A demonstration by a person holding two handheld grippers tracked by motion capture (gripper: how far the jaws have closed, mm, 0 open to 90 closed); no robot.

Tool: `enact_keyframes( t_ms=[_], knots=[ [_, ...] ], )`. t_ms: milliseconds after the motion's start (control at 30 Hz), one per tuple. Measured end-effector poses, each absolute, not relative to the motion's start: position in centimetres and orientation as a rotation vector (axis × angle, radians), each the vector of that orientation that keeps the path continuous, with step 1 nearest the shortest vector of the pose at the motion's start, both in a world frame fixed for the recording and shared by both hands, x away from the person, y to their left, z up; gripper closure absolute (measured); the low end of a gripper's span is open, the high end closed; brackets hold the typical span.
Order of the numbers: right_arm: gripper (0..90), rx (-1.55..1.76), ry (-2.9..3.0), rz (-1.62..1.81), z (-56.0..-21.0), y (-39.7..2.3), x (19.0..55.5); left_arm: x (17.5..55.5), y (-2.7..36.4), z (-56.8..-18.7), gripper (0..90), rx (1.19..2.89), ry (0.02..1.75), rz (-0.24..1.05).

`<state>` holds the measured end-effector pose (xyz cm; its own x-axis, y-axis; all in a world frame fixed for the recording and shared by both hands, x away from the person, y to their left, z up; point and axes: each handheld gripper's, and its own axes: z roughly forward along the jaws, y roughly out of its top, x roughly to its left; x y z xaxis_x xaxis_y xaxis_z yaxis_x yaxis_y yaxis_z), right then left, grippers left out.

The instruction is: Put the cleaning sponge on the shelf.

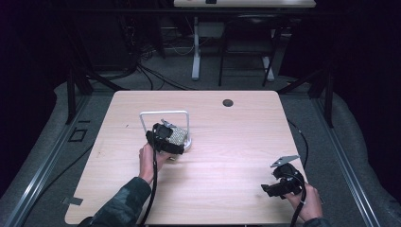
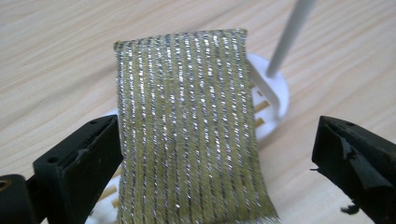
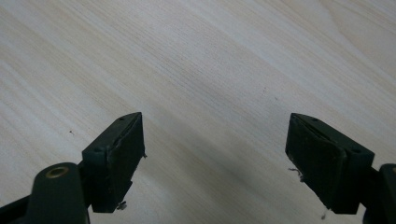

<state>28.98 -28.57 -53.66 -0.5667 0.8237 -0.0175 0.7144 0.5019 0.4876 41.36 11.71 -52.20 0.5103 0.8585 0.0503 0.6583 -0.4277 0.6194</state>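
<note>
The olive-green scouring sponge with glittering silver stripes point(image 2: 189, 126) stood upright on a round white plastic rack with a bent wire handle point(image 2: 273, 95), left of centre on the pale wooden worktop point(image 1: 236, 146). The left gripper point(image 2: 217, 158) straddled it, fingers wide, the left one just beside the sponge's edge and the right one apart from it. The right gripper point(image 3: 215, 158) hovered near the right edge, fingers wide, holding nothing.

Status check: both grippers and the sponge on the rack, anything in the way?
Left gripper open, jaws astride the sponge, right jaw clear. Sponge rests on white rack. Right gripper open over bare table. Rack's post close beside sponge.
</note>
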Motion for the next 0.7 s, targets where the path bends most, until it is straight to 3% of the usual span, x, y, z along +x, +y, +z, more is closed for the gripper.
enact_keyframes(
  t_ms=[700],
  knots=[
    [19.0,1.317,2.459,0.662,-53.3,-28.5,28.7,36.0,14.9,-50.0,0.0,2.218,1.193,0.445]
  ],
)
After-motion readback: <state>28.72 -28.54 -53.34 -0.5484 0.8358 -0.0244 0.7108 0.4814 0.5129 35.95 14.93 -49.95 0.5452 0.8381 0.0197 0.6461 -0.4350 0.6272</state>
